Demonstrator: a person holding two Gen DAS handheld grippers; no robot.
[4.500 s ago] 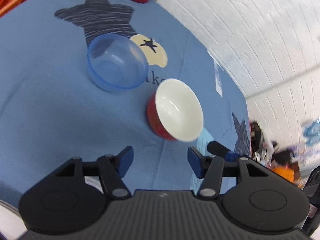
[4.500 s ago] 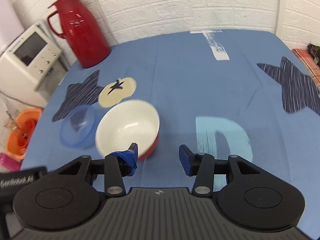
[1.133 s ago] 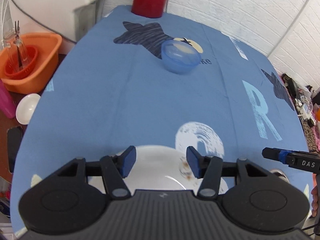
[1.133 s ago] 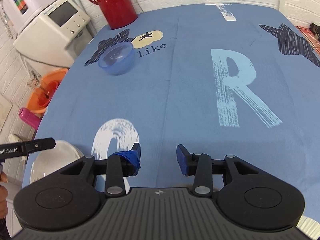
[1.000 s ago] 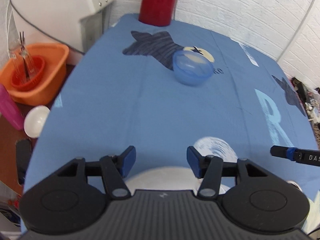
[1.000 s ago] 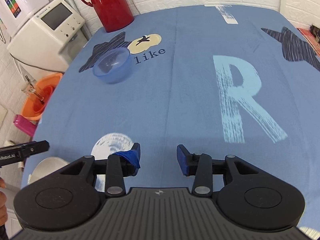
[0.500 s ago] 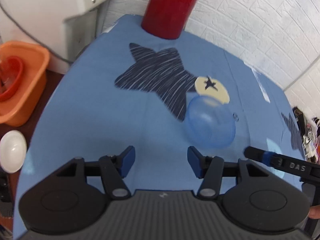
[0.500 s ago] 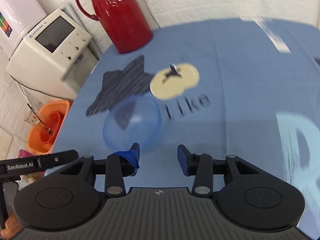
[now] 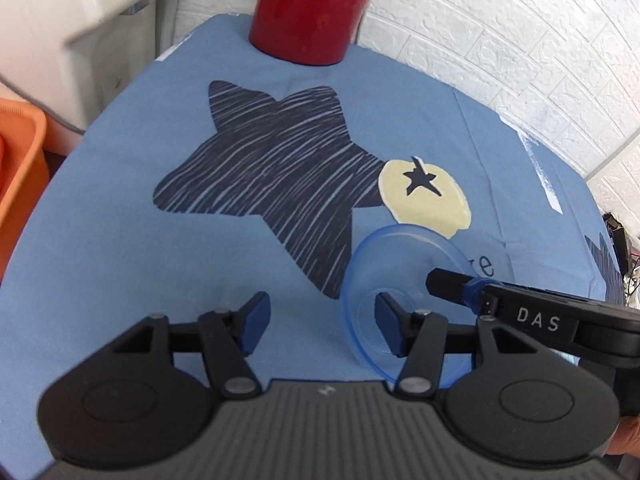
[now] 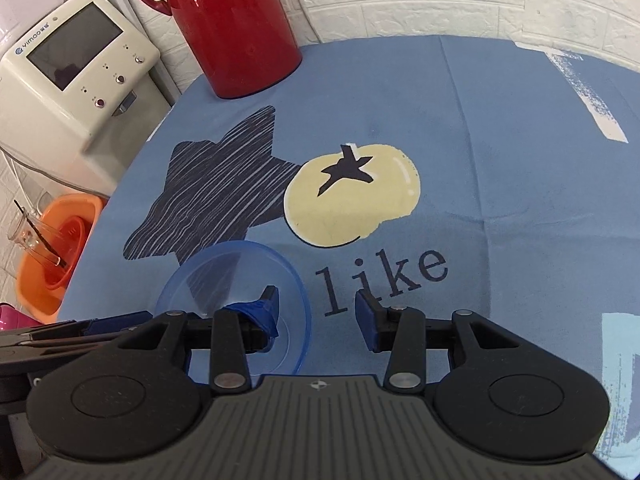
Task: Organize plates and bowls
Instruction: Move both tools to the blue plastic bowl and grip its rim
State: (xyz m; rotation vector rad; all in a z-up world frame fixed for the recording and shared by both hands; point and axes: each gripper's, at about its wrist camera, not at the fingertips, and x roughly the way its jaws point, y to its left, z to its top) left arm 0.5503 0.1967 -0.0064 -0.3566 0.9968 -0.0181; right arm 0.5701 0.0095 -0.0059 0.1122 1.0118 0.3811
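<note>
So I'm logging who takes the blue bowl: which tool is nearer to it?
Right. The right tool straddles the blue bowl's rim, one finger inside. The left tool sits beside it, only its right finger overlapping the bowl.

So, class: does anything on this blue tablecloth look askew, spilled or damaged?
Nothing stands out. The clear blue bowl sits upright and empty by the dark star print; the red jug stands upright at the far edge. No spills or cracks show.
</note>
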